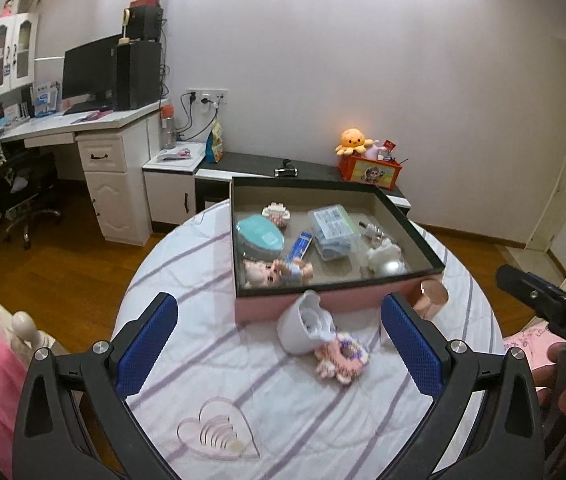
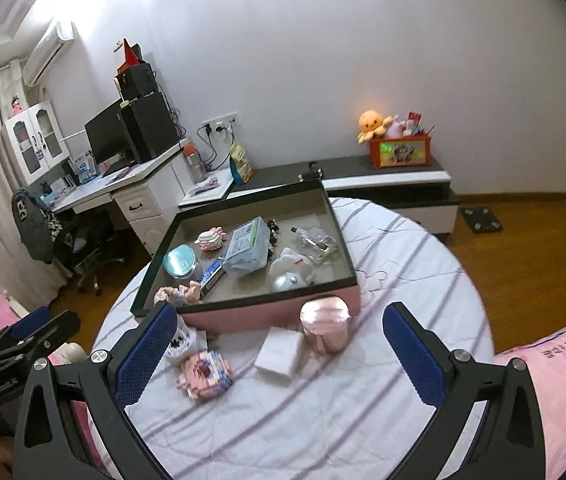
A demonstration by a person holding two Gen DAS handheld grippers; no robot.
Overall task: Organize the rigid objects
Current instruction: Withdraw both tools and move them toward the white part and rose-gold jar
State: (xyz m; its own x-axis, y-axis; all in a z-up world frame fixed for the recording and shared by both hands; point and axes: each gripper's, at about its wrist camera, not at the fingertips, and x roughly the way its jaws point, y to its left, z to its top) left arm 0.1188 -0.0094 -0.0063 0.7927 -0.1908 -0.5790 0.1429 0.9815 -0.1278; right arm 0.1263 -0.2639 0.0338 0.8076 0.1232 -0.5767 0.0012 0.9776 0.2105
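Note:
A pink open box [image 1: 283,306] [image 2: 259,316] with a black rim sits on the striped bed and holds several small items. In front of it lie a white cup-like case [image 1: 301,328] [image 2: 179,342], a pink brick figure [image 1: 343,356] [image 2: 203,376], a pink cylinder [image 1: 431,298] [image 2: 325,326] and a white flat block [image 2: 279,354]. A clear heart piece [image 1: 219,434] lies nearer. My left gripper [image 1: 279,346] is open and empty above the bed, short of the case. My right gripper [image 2: 279,354] is open and empty, over the white block.
The round bed [image 1: 323,420] [image 2: 403,272] has wooden floor beyond its edge. A low cabinet [image 1: 251,162] [image 2: 383,178] carries a red toy box [image 1: 369,172] [image 2: 399,152]. A desk [image 1: 83,124] with a monitor stands at the left.

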